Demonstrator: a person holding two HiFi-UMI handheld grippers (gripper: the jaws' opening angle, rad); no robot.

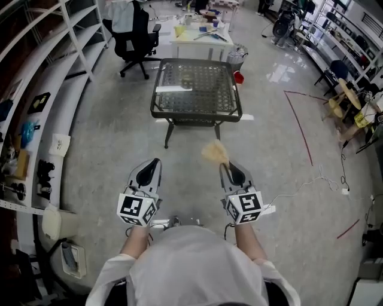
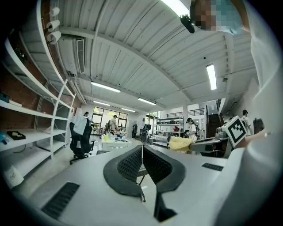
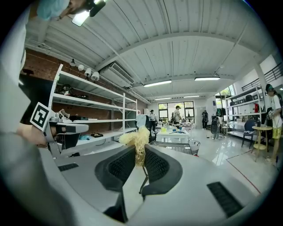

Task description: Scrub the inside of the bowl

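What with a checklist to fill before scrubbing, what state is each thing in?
Left hand-held gripper: shut, empty.
Right hand-held gripper: shut on the yellow scrubber.
Yellow scrubber: clamped, tuft sticking out past the jaws.
Table: upright on its legs.
Office chair: upright, pale garment draped over its back.

A: Grippers, count?
B: Two: left gripper [image 1: 154,164], right gripper [image 1: 227,168]. Marker cubes [image 1: 137,208], two, one apiece.
A: Scrubbers?
B: One yellow scrubber [image 1: 214,153].
A: Furniture on the floor?
B: One mesh-topped table [image 1: 194,114], one black office chair [image 1: 135,34], one white desk [image 1: 197,40], one bin [image 1: 235,58].
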